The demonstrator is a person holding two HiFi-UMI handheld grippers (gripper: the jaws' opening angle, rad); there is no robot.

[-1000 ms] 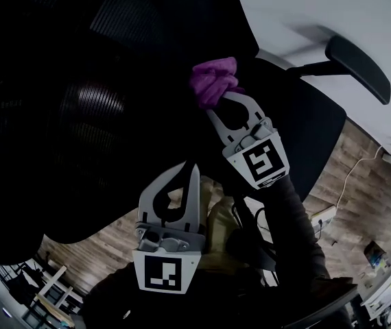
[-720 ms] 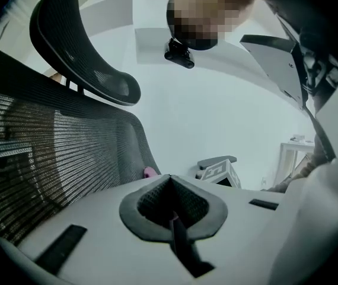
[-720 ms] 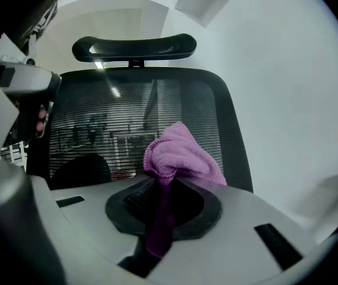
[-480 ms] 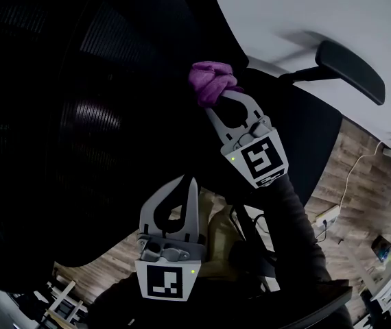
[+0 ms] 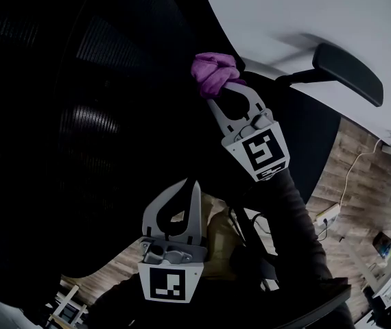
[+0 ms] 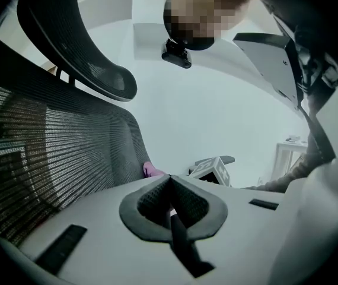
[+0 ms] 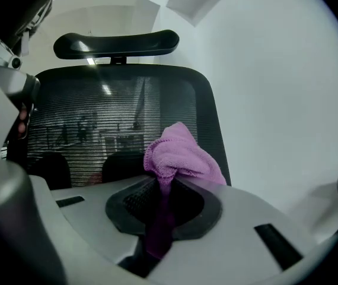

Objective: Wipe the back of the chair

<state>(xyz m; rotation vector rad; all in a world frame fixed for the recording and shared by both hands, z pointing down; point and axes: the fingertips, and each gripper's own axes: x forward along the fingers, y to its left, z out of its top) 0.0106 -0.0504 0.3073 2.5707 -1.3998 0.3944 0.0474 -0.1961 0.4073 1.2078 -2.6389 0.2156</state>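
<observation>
My right hand-held gripper (image 5: 228, 92) is pinching a purple cloth (image 5: 213, 73). Its two jaws are pressed on the cloth. A soft bunch of it sticks out past the tips, and a thin bit hangs down between the jaws.

The cloth is up against the black mesh back of the chair (image 5: 92, 122), close to the side edge of the back. In the right gripper view the bunch sits in front of the mesh, next to the dark frame at the side. It looks like it touches the mesh, but I cannot be sure.

The chair's headrest (image 7: 117, 43) is above the back, held on a short stem. One armrest (image 5: 347, 72) sticks out to the side, well apart from the cloth.

My left hand-held gripper (image 5: 187, 189) is lower down, near my body and apart from the right one. Its jaws are pressed together with nothing between them. It points up at the chair back.

My dark sleeve (image 5: 297, 228) runs down behind the right hand-held gripper. A white wall (image 5: 305, 12) is behind the chair, and a wooden floor (image 5: 377, 184) is below it.
</observation>
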